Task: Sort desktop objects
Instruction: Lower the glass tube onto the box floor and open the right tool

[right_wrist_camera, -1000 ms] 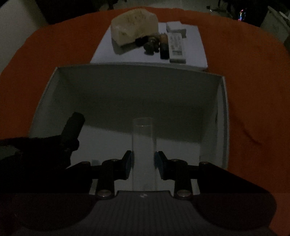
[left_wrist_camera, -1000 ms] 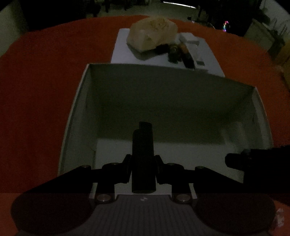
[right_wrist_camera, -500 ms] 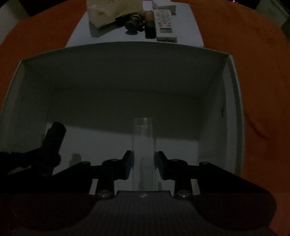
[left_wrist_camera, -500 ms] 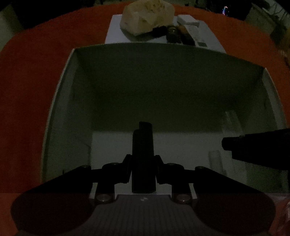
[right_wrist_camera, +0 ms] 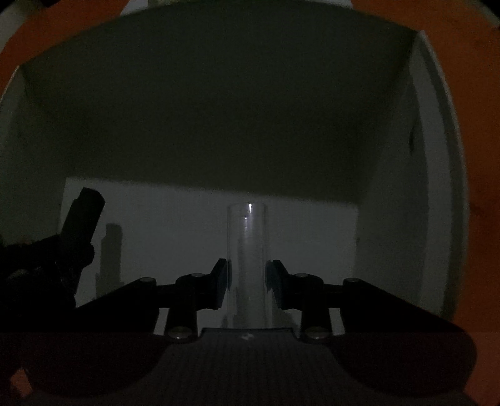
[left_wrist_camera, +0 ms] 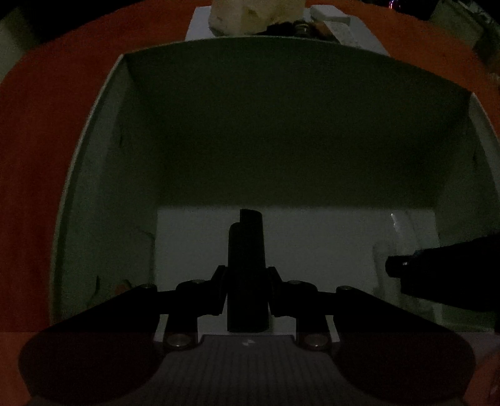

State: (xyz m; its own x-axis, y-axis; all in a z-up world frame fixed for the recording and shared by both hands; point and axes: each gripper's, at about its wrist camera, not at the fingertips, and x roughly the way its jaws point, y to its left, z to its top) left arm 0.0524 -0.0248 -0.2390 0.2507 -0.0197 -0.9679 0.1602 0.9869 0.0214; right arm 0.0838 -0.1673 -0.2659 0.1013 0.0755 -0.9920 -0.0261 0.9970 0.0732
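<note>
Dark cylinder (left_wrist_camera: pixel 247 265) sits between the pads of my left tool (left_wrist_camera: pixel 247 274), which is closed on it and holds it by the lower part; the top end sticks out ahead of the fingers, and it has a small step at its tip. In the right wrist view the same cylinder (right_wrist_camera: pixel 82 218) shows at the left side, leaning a little, with its shadow on the pale floor behind it. My right tool (right_wrist_camera: pixel 247 278) is closed on a clear tube (right_wrist_camera: pixel 247 250), a transparent cylinder with an open rim and a small glint of light near the top. The blue pads (right_wrist_camera: pixel 273 278) press on both sides of it. From the left wrist view this tube (left_wrist_camera: pixel 403 231) is only a faint shape at the right, just above the dark body of the right tool (left_wrist_camera: pixel 437 274).

Both tools point down into a white box (left_wrist_camera: pixel 93 187) with high walls. Its far wall is in deep shadow, and only the floor strip ahead of the fingers is light. The two held things are inside the box, near the floor, but I cannot tell if they touch it.

Beyond the far wall of the box, a white tray (left_wrist_camera: pixel 353 34) lies on the orange counter (left_wrist_camera: pixel 37 125). On it I see a pale crumpled lump (left_wrist_camera: pixel 250 15) and some small dark items (left_wrist_camera: pixel 300 28) beside it, too dim to name.
</note>
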